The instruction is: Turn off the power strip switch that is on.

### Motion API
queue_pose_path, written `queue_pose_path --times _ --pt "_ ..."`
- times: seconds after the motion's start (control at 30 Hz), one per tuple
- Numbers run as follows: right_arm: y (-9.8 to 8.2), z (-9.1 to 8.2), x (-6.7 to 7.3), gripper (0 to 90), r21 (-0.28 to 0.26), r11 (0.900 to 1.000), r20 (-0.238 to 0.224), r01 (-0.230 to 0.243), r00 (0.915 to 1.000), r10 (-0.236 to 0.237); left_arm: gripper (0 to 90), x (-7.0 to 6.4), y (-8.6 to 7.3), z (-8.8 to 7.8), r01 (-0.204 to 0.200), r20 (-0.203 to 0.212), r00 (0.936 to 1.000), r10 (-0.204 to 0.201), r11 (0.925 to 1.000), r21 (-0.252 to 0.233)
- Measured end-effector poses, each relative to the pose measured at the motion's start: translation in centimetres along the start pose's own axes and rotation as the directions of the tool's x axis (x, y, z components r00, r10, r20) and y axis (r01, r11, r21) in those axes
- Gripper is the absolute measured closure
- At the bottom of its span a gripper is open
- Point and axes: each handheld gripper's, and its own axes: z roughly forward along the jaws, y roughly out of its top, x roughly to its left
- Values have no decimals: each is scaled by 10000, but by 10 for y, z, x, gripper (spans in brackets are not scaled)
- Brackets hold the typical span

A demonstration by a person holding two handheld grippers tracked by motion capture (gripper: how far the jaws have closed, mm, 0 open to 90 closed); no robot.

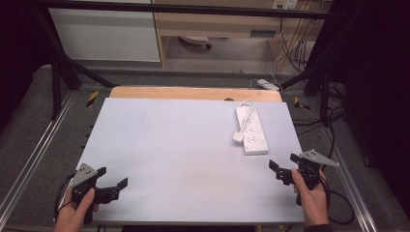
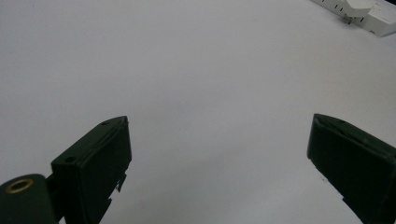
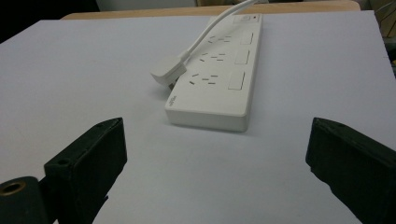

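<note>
White tabletop (image 1: 183, 145) bare (mostly); power strip (image 1: 251, 130) near right edge.

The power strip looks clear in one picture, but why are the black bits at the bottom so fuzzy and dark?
In the right gripper view the power strip is sharp and evenly lit, casting a soft shadow on the table; the right tool sits too close to the camera, so its jaws blur. In the left gripper view the left tool looks just as dark and soft.
</note>
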Motion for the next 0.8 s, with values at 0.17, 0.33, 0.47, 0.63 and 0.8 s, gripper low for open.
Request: queue_pose_path --times 0.17,0.33,0.47,0.63,0.8 --pt "-6 -1 4 60 24 10000 -64 35 10000 -35 66 0 0 0 37 7 10000 -37 10000 -8" --pt "-12 -1 9 60 100 9999 -201 86 9998 -84 66 0 0 0 34 5 10000 -34 10000 -19" --pt "-15 -1 13 59 118 9998 -257 144 9996 -141 66 0 0 0 27 5 10000 -27 10000 -9" --pt "-18 0 18 52 144 9993 -335 353 9988 -348 66 0 0 0 19 8 10000 -19 10000 2" --pt "-23 4 23 50 215 9979 -405 616 9973 -607 66 -1 0 0 14 12 10000 -14 10000 12"
